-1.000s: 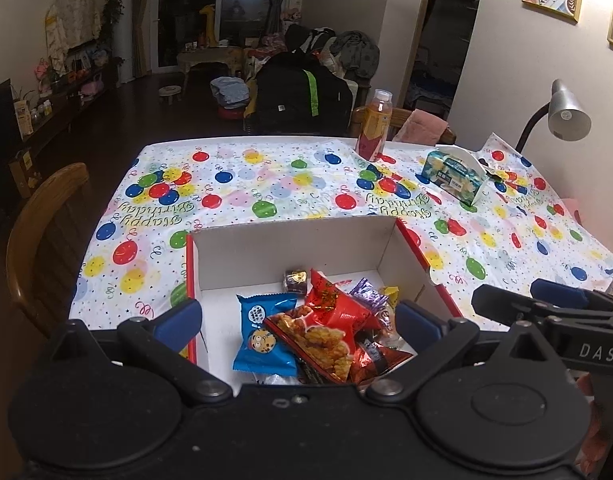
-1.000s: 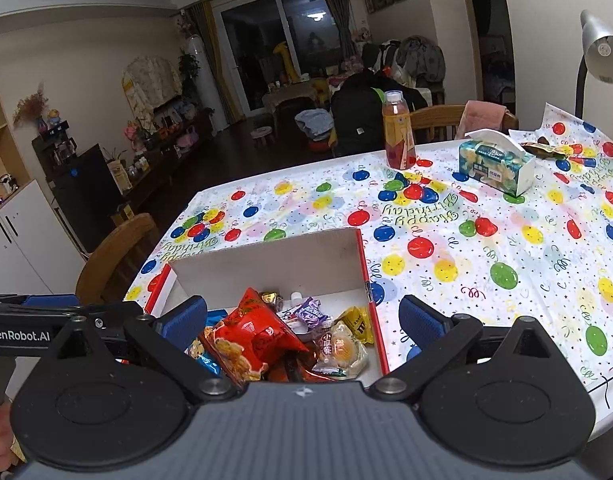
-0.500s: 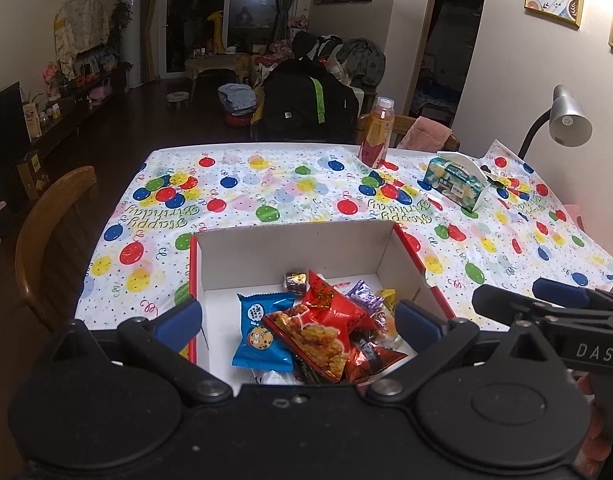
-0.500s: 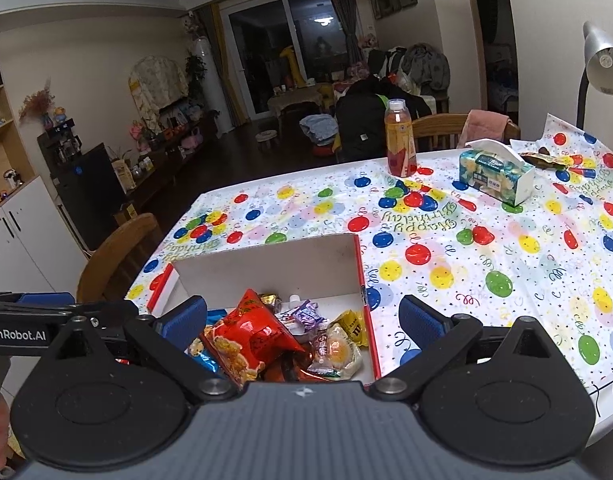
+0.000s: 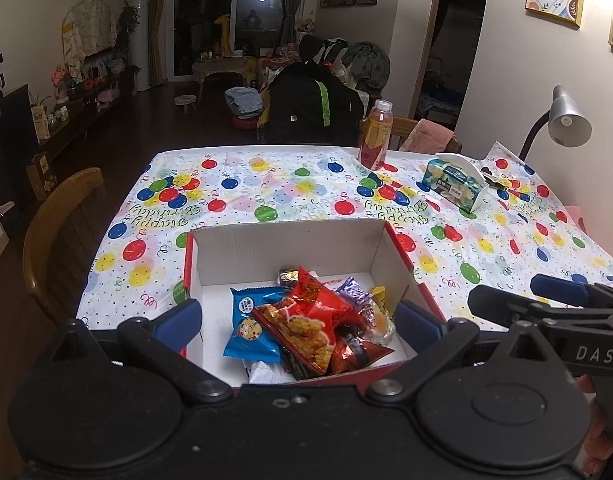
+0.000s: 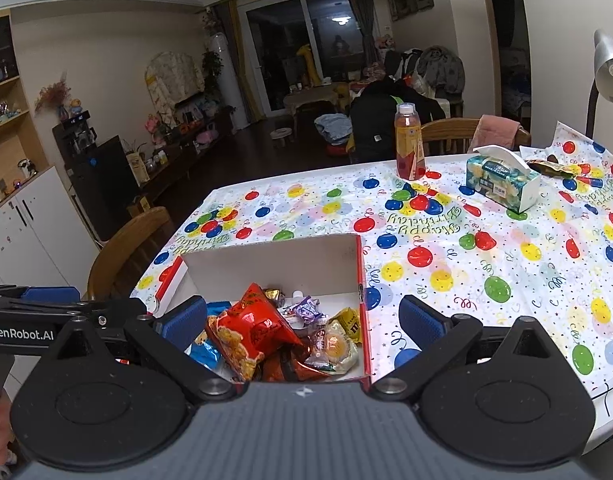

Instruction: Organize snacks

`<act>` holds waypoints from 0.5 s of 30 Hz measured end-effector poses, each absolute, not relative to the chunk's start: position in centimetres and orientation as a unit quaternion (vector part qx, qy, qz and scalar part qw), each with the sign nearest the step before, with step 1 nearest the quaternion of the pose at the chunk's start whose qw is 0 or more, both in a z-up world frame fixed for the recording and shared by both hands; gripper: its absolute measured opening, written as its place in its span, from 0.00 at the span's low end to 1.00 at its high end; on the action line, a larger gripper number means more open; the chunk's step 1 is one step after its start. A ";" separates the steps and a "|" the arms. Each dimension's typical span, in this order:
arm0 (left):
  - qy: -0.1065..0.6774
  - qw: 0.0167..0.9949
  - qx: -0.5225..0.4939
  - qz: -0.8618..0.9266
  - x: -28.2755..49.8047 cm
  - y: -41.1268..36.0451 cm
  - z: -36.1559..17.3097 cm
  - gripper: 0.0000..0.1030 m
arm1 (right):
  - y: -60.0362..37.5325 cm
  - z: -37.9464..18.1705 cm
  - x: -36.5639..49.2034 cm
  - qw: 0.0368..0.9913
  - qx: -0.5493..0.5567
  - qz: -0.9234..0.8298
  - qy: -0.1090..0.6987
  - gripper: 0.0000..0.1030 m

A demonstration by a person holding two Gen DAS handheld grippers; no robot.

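A red-sided cardboard box (image 5: 290, 246) (image 6: 266, 264) stands open near the table's front edge, with several snack packets heaped in its right half. On top lies a red bag of fried snacks (image 5: 306, 320) (image 6: 252, 328), with a blue cookie packet (image 5: 250, 328) to its left and a purple candy (image 6: 304, 311) behind it. My left gripper (image 5: 298, 322) hovers open above the box, nothing between its blue pads. My right gripper (image 6: 302, 322) is likewise open and empty over the box's right side. Each gripper shows in the other's view: right (image 5: 546, 296), left (image 6: 50, 300).
A balloon-print tablecloth (image 5: 266, 196) covers the table. At the far side stand an orange drink bottle (image 5: 375, 136) (image 6: 409, 144) and a tissue box (image 5: 452, 186) (image 6: 502, 180). A desk lamp (image 5: 562, 120) is at the right, a wooden chair (image 5: 62, 232) at the left edge.
Both cameras have risen and drawn back slightly, so the box sits lower and further away. The snacks have not moved and both grippers remain open.
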State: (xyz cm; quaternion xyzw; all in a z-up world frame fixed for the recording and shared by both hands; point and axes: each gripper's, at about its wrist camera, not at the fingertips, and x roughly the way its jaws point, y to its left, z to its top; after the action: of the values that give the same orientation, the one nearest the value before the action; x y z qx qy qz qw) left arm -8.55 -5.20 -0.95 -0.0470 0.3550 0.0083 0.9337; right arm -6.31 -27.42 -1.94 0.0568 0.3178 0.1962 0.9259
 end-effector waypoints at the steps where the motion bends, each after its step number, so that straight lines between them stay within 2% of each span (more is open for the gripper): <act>1: 0.355 0.934 -0.047 0.009 -8.6 -5.4 -0.9 0.99 | -27.6 -2.0 -6.4 0.925 0.056 0.198 0.318 1.00; 15: 0.367 0.929 -0.047 0.012 -9.6 -7.9 -1.6 0.99 | -29.9 -2.6 -7.2 0.921 0.056 0.203 0.329 1.00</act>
State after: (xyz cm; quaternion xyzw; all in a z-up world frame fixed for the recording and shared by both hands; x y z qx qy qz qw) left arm -9.57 -7.93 -1.56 -0.0471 0.3674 0.0118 0.9288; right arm -7.19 -29.93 -2.61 0.0561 0.3286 0.2027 0.9208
